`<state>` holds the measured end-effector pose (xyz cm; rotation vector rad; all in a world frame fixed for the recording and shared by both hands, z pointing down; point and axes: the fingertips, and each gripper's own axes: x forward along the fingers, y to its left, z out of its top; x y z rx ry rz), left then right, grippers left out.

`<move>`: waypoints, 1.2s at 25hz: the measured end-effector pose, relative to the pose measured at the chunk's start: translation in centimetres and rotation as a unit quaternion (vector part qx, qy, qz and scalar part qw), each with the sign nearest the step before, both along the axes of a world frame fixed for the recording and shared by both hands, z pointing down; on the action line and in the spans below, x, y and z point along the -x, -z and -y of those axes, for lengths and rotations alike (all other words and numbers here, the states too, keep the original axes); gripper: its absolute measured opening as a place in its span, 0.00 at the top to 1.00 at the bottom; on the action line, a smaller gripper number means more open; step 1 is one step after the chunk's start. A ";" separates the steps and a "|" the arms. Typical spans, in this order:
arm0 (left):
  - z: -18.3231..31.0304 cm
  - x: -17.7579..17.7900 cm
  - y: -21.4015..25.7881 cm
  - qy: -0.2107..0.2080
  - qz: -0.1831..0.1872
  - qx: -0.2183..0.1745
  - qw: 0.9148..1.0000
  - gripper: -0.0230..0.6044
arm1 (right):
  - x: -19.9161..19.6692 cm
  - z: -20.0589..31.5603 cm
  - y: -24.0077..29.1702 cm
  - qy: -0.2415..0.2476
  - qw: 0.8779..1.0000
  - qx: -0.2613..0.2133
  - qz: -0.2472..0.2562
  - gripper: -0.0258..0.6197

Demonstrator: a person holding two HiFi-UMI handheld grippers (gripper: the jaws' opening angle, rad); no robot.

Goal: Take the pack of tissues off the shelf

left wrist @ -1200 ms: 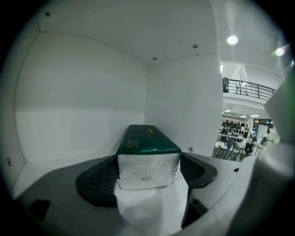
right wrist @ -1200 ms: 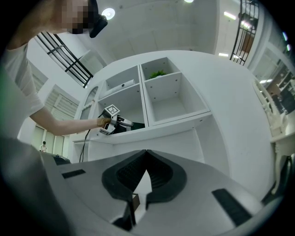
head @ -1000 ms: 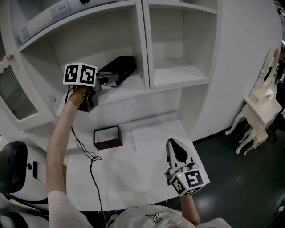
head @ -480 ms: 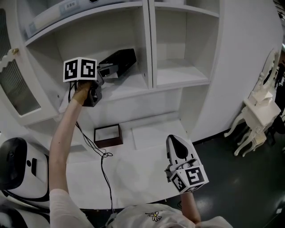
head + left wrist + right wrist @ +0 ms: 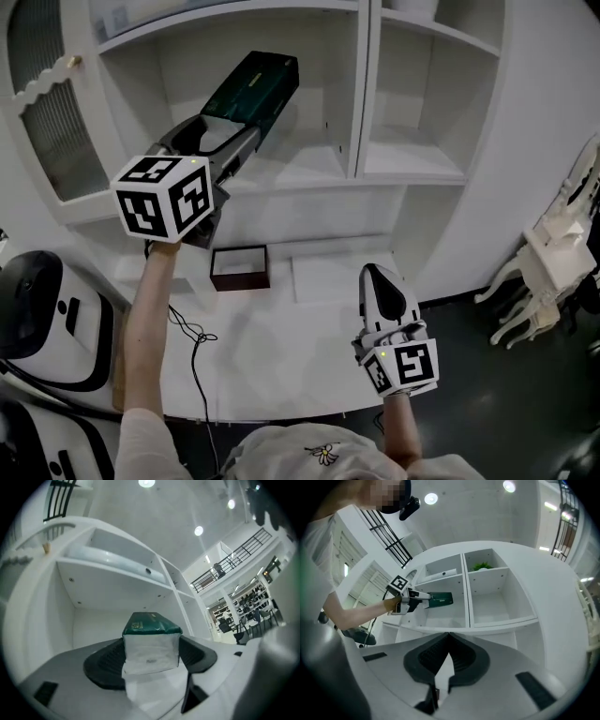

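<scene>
While the pack of tissues (image 5: 253,86) was held clear of its boards, shelf unit (image 5: 361,94): white, with open compartments in two columns.
Desk (image 5: 281,347): white, directly below the shelf unit's front.
Left gripper (image 5: 225,139): raised before the shelf unit's left column; jaws clamped on the near end of the pack, one pad pressed on each side.
Right gripper (image 5: 375,277): low before the shelf unit's right column, over the desk; jaws pressed together, nothing between them.
Pack of tissues: dark green wrapper, white end face; in the air before the shelf unit's left column, touching no board, far end tilted upward.
Box (image 5: 240,267): small, dark, pale inside; on the desk beneath the shelf unit's left column.
</scene>
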<state>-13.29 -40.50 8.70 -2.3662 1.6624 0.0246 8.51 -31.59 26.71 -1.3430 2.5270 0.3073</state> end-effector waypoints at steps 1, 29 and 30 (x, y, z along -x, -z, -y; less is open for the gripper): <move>-1.6 0.1 -0.2 0.009 0.002 -0.022 1.000 0.41 | 0.4 -0.1 0.3 0.000 1.000 -0.008 -0.006 0.96; -19.5 2.5 -17.7 0.188 -0.076 -0.115 0.972 0.41 | 6.4 -3.1 -1.3 0.026 0.999 -0.022 -0.029 0.96; -19.5 2.4 -17.5 0.188 -0.075 -0.117 0.972 0.41 | 6.3 -3.1 -1.3 0.025 0.999 -0.023 -0.029 0.96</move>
